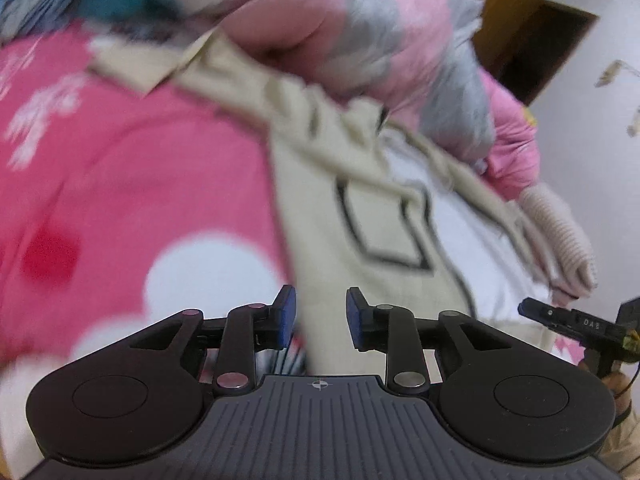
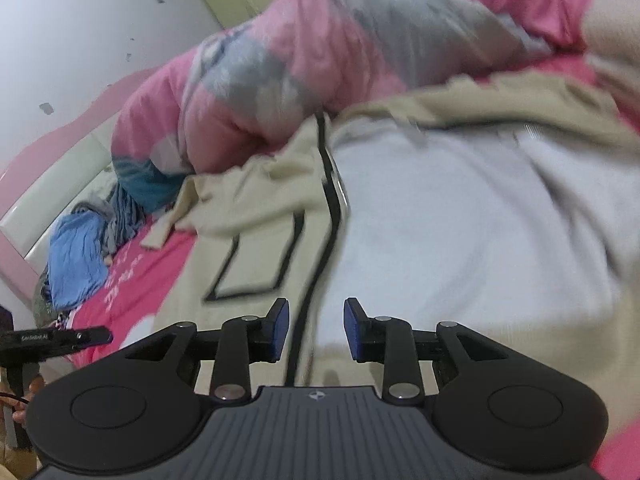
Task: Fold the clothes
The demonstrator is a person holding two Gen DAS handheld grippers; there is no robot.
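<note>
The left gripper (image 1: 321,316) hovers with its jaws apart and nothing between them, over the left edge of the jacket (image 1: 372,216), a beige garment with black trim and a pocket outline, which runs from 12 to 6 o'clock in the left wrist view. At 9 o'clock the pink sheet (image 1: 132,160) lies bare, giving open room on that side. At 1 o'clock a pink and grey quilt (image 1: 400,40) is bunched against the jacket's far edge; a knitted sleeve (image 1: 556,236) lies at 3 o'clock.

The right gripper (image 2: 316,330) is likewise parted and empty, over the jacket's black front band (image 2: 320,256), with its white lining (image 2: 460,232) spread toward 2 o'clock. Blue clothes (image 2: 76,260) are heaped at 9 o'clock beside the headboard (image 2: 52,192). White wall (image 2: 80,40) fills 10 o'clock. Both views are blurred.
</note>
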